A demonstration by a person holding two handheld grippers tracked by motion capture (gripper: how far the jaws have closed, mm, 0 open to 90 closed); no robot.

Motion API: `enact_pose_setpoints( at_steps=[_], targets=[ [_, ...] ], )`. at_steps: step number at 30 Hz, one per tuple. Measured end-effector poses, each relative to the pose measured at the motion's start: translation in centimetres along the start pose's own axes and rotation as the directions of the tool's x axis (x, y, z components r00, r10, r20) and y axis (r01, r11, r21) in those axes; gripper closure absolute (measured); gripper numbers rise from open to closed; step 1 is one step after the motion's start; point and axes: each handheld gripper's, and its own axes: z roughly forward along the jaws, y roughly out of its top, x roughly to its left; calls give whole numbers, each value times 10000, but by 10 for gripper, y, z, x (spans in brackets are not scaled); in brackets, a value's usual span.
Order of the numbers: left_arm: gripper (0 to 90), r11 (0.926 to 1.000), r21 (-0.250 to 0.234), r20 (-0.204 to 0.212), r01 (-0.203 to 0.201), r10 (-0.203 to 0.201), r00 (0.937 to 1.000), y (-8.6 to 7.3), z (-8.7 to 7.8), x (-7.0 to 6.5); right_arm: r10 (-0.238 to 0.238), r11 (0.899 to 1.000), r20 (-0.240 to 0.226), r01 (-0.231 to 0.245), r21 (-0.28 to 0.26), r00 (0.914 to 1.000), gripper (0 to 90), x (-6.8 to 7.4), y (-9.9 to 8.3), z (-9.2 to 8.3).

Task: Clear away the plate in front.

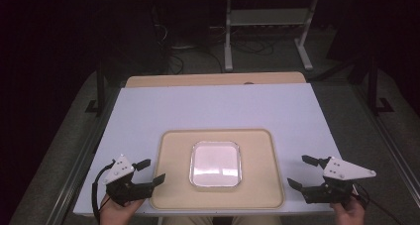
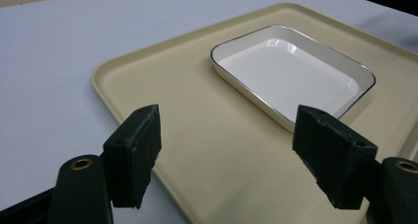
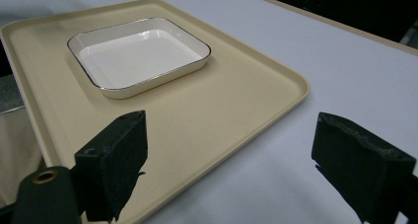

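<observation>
A beige tray [image 1: 168, 185] lies near the front edge of the white table, and a square white dish [image 1: 216, 164] with a thin dark rim sits at its middle. My left gripper [image 1: 152, 171] hovers open at the tray's left edge, jaws pointing right toward the dish. My right gripper [image 1: 302, 171] is open just off the tray's right edge, pointing left. The left gripper view has the open gripper [image 2: 229, 155] over the tray [image 2: 162, 86], the dish [image 2: 291, 71] beyond. In the right gripper view the gripper [image 3: 231, 160] spans the tray's rim [image 3: 296, 93], the dish [image 3: 138, 54] farther off.
The white tabletop [image 1: 213, 106] stretches bare behind the tray, with a wooden strip [image 1: 213, 80] along its far edge. Dark floor, cables and a metal stand [image 1: 267, 22] lie beyond the table. A hand [image 1: 116, 212] holds each gripper at the front edge.
</observation>
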Motion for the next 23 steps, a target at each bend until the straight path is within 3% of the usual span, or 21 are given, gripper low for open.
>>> enact_pose_setpoints(
  at_steps=[23],
  targets=[
    [261, 9996, -235, -97, -137, 134, 9999, 0, 1, -2, -99, 9999, -55, 99, -81, 9999, 129, 1, 2, -1]
  ],
)
